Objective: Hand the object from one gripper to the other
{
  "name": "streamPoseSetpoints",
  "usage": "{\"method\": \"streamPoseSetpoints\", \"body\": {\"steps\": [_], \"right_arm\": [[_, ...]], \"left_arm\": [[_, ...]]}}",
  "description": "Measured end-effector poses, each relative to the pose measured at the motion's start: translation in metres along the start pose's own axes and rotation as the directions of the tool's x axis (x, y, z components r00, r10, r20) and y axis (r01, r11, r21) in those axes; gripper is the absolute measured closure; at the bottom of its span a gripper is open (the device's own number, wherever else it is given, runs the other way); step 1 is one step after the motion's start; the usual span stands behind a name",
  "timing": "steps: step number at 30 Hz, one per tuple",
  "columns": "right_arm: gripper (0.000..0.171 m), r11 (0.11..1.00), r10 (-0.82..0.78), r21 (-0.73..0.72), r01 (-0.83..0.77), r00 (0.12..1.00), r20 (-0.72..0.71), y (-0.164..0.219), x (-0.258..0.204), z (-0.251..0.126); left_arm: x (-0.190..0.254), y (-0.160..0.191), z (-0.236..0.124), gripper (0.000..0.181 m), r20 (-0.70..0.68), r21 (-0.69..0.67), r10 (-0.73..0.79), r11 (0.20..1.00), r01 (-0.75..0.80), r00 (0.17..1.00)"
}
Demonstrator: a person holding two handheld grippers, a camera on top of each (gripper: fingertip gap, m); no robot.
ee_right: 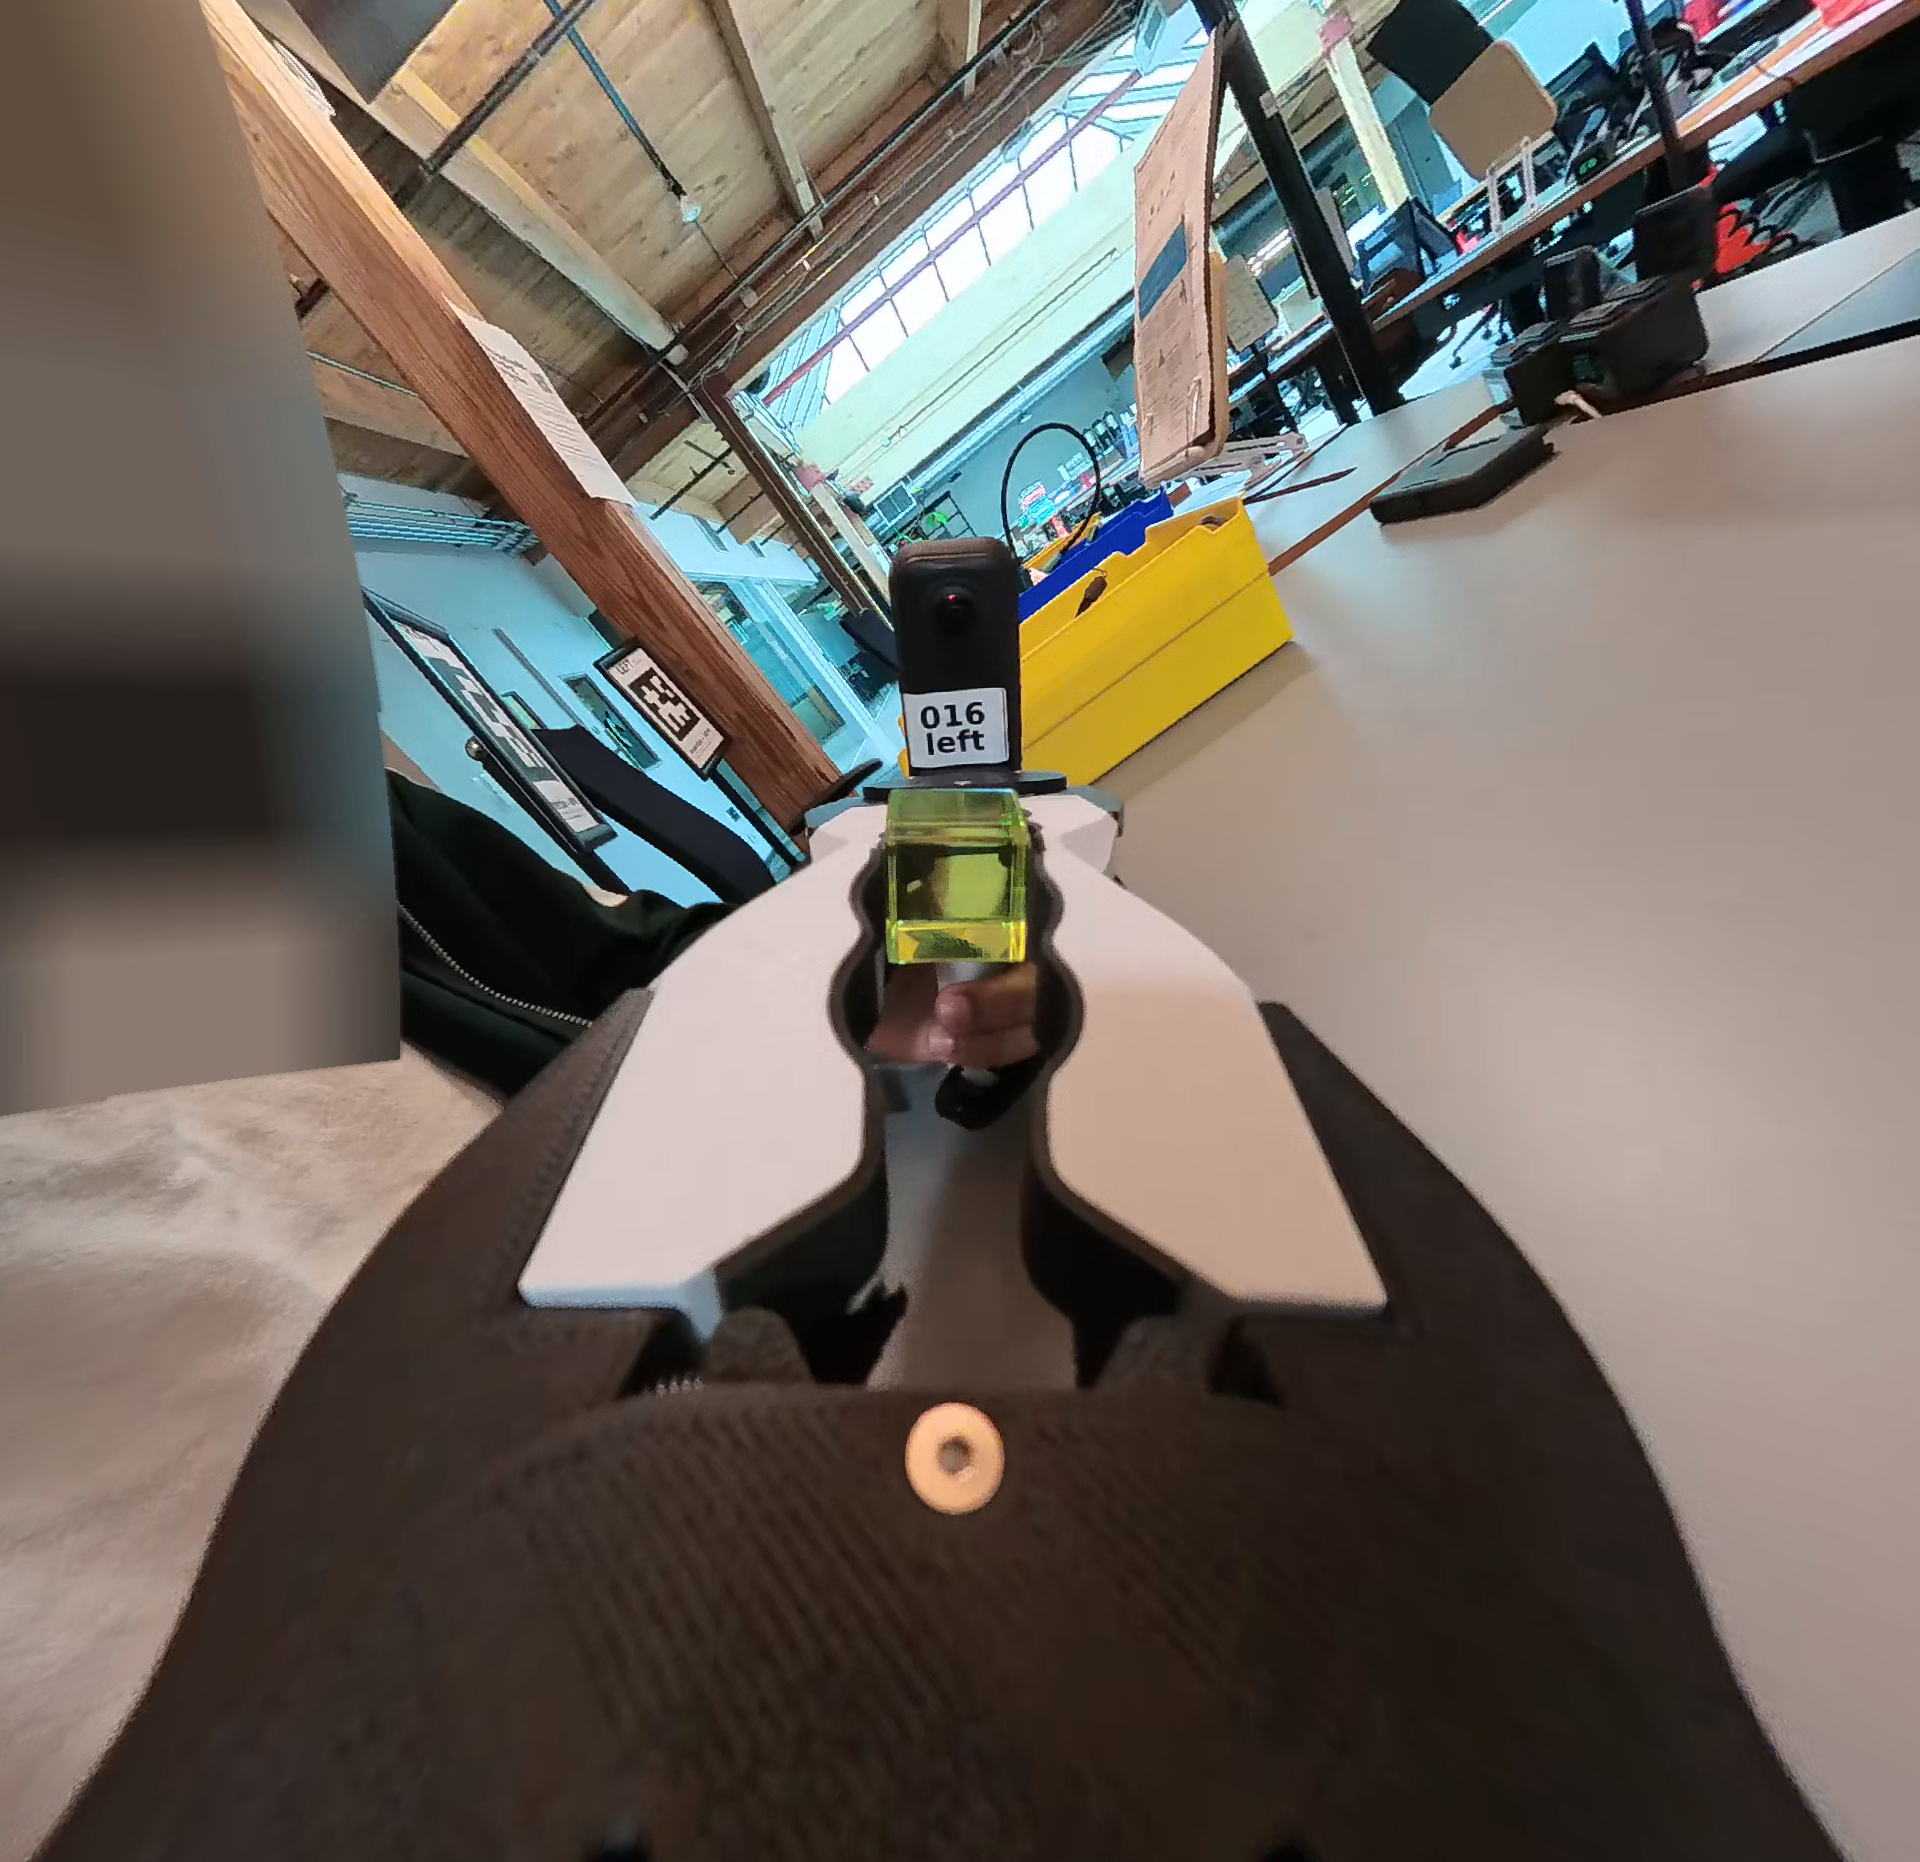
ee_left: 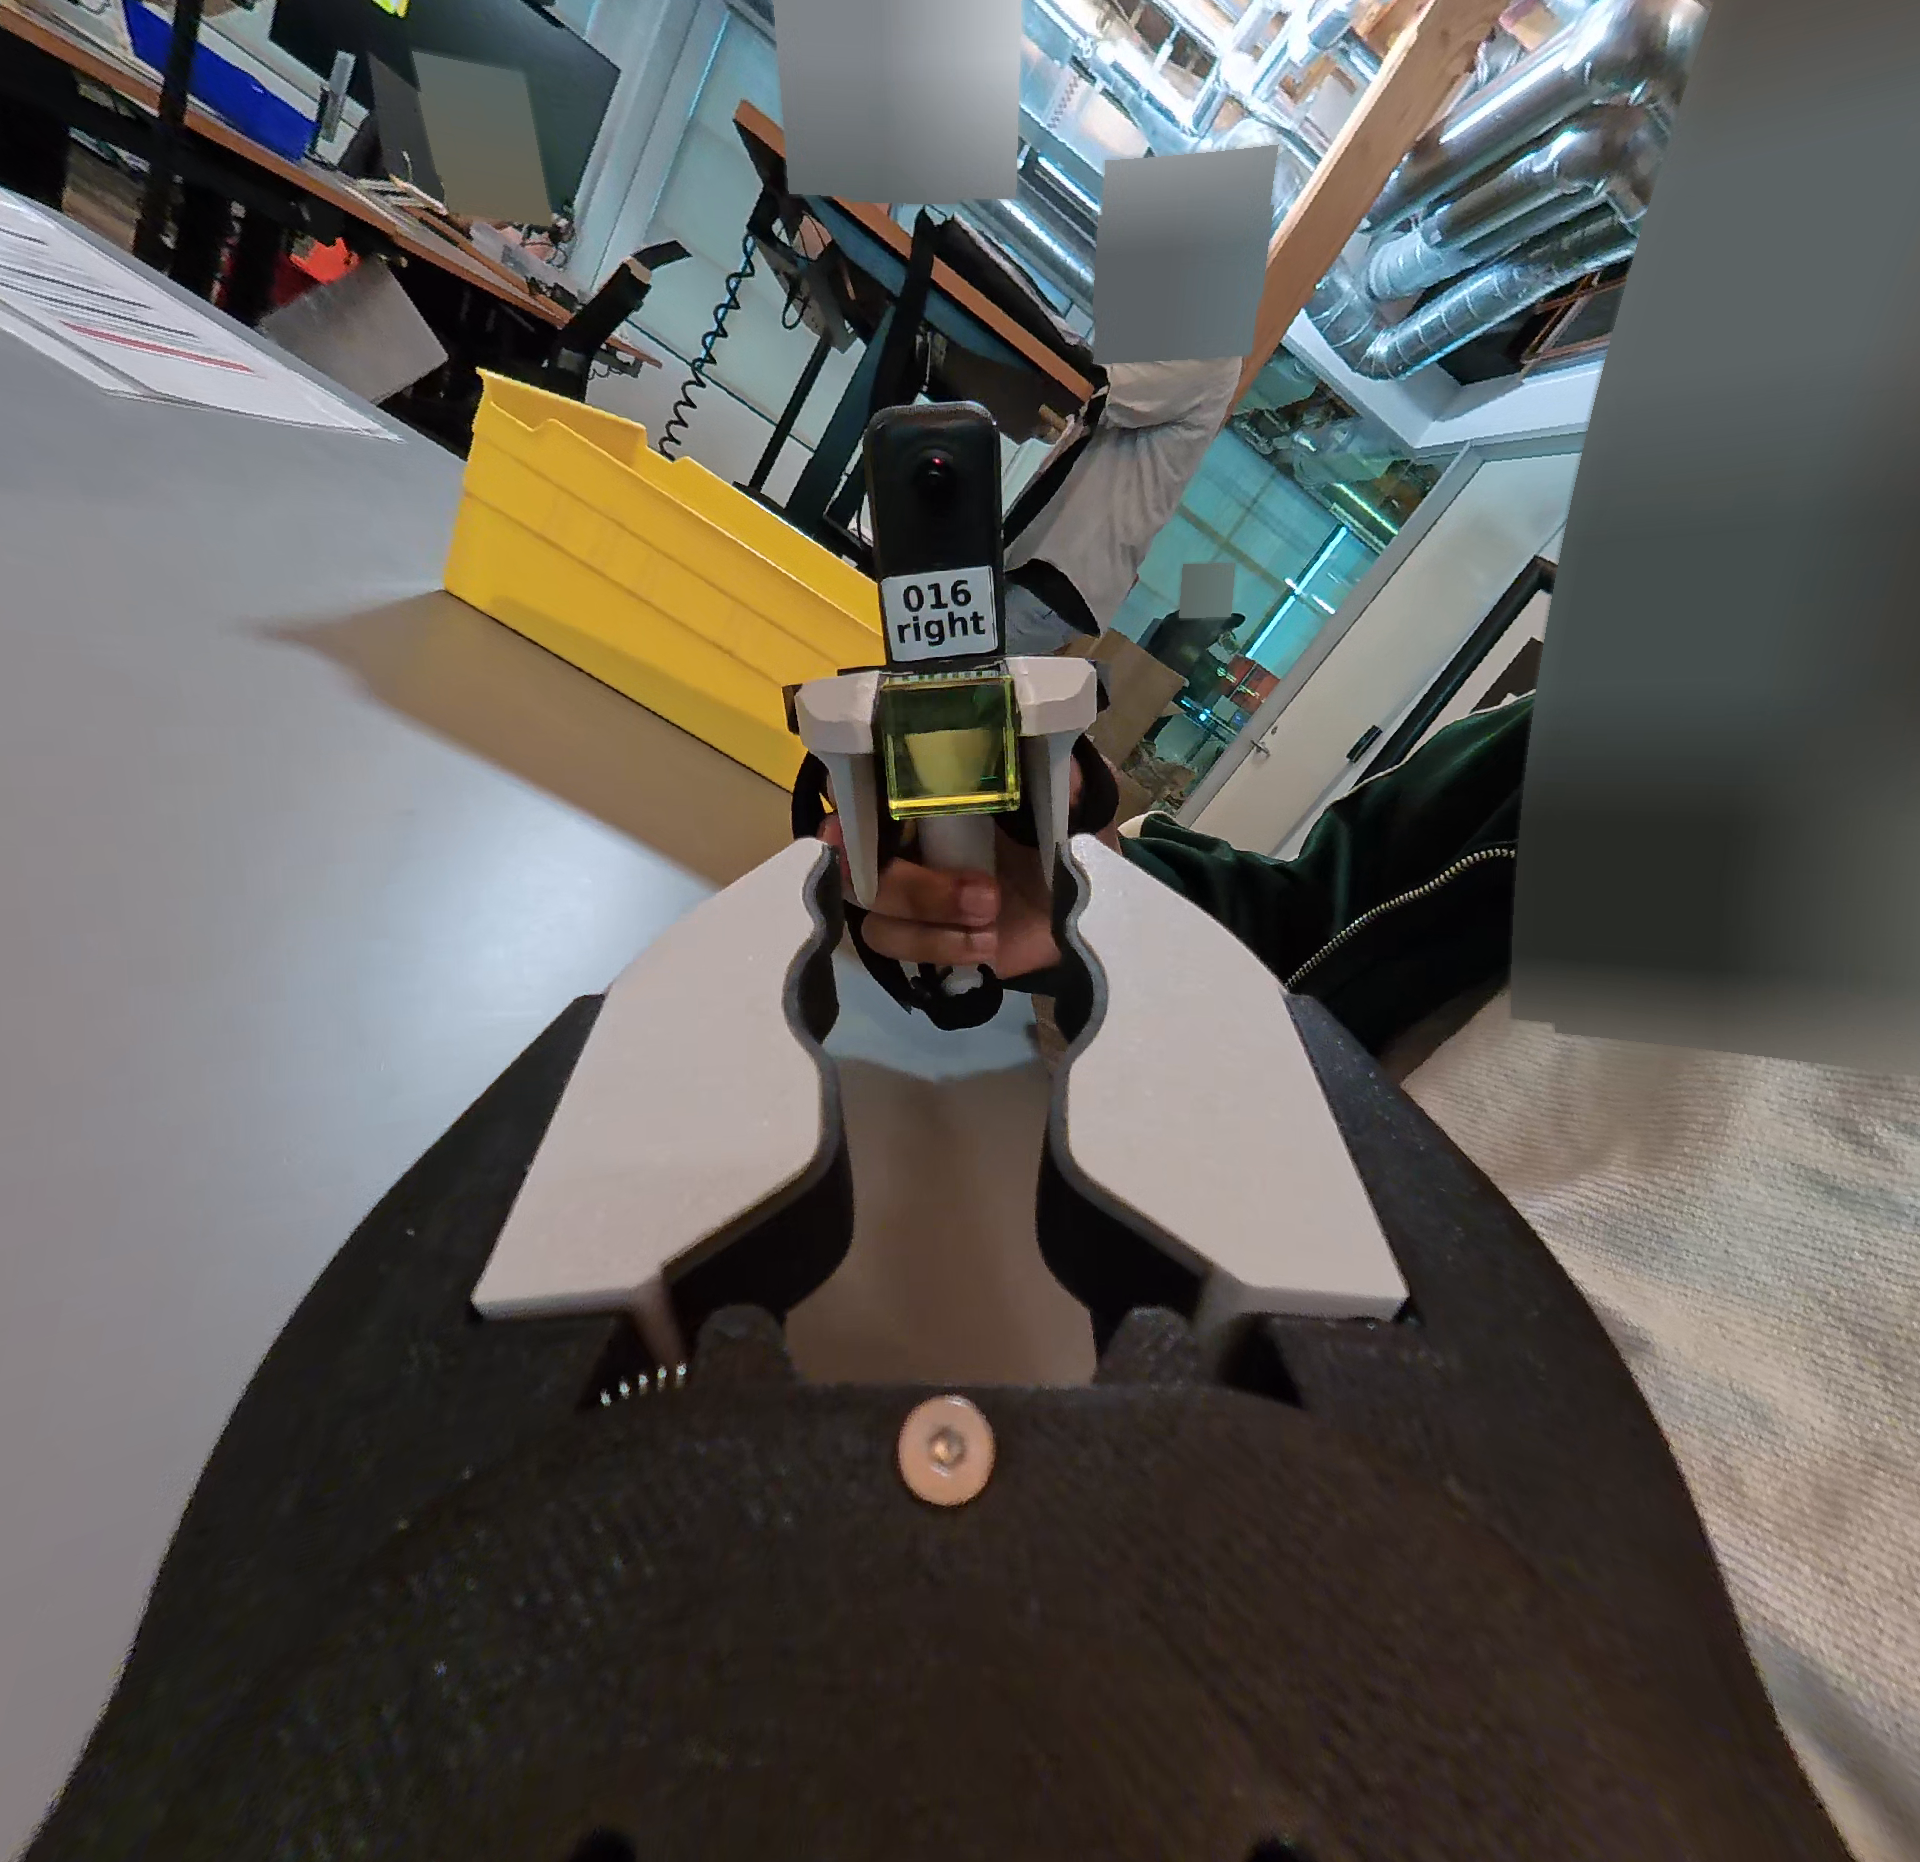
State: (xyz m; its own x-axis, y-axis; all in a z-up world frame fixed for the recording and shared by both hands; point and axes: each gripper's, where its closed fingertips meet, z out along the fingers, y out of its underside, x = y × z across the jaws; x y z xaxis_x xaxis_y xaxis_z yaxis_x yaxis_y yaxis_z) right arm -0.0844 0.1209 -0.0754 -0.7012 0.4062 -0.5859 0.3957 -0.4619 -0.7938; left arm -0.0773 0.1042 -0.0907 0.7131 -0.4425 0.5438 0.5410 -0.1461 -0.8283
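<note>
A clear yellow-green cube (ee_right: pixel 956 882) sits between the fingertips of my right gripper (ee_right: pixel 956 856), which is shut on it and holds it above the table. In the left wrist view the same cube (ee_left: pixel 951 747) is clamped between the right gripper's grey fingers (ee_left: pixel 836 721), facing me. My left gripper (ee_left: pixel 951 867) is open and empty, and its tips are just short of the cube, a little below it. The two grippers point at each other. The left gripper's black camera body (ee_right: pixel 951 617) rises behind the cube.
A grey table (ee_left: pixel 260 773) lies below both grippers. Yellow bins (ee_left: pixel 644 565) stand on it, also in the right wrist view (ee_right: pixel 1153 649). A paper sheet (ee_left: pixel 156 326) lies far left. A flat black device (ee_right: pixel 1455 482) lies farther back. A dark green sleeve (ee_left: pixel 1351 877) is on the right. My left and right fingertips are right by each other.
</note>
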Motion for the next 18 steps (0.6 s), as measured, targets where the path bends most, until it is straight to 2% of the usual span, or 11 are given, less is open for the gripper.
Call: {"method": "streamPoseSetpoints", "body": {"steps": [4, 7, 12, 15, 18], "right_arm": [[0.146, 0.999, -0.033, -0.012, 0.033, 0.999, -0.017, 0.001, 0.001, 0.000], [0.145, 0.996, -0.085, -0.036, 0.084, 0.996, -0.040, 0.004, 0.002, 0.001], [0.144, 0.981, -0.173, -0.109, 0.164, 0.981, -0.086, 0.013, 0.005, 0.005], [0.145, 0.954, -0.261, -0.193, 0.231, 0.954, -0.147, 0.019, 0.013, 0.005], [0.145, 0.873, -0.429, -0.352, 0.337, 0.874, -0.228, 0.028, 0.028, -0.001]], "left_arm": [[-0.002, -0.001, -0.001, 0.144, -0.011, 0.008, -0.064, 0.998, 0.064, 0.998], [-0.007, -0.002, -0.006, 0.150, -0.017, 0.017, -0.181, 0.983, 0.182, 0.983], [-0.022, -0.004, -0.015, 0.158, 0.052, 0.035, -0.245, 0.969, 0.244, 0.968], [-0.027, 0.004, -0.015, 0.160, 0.096, -0.020, -0.257, 0.965, 0.260, 0.962], [-0.033, 0.018, -0.014, 0.157, 0.145, -0.100, -0.270, 0.953, 0.286, 0.952]]}}
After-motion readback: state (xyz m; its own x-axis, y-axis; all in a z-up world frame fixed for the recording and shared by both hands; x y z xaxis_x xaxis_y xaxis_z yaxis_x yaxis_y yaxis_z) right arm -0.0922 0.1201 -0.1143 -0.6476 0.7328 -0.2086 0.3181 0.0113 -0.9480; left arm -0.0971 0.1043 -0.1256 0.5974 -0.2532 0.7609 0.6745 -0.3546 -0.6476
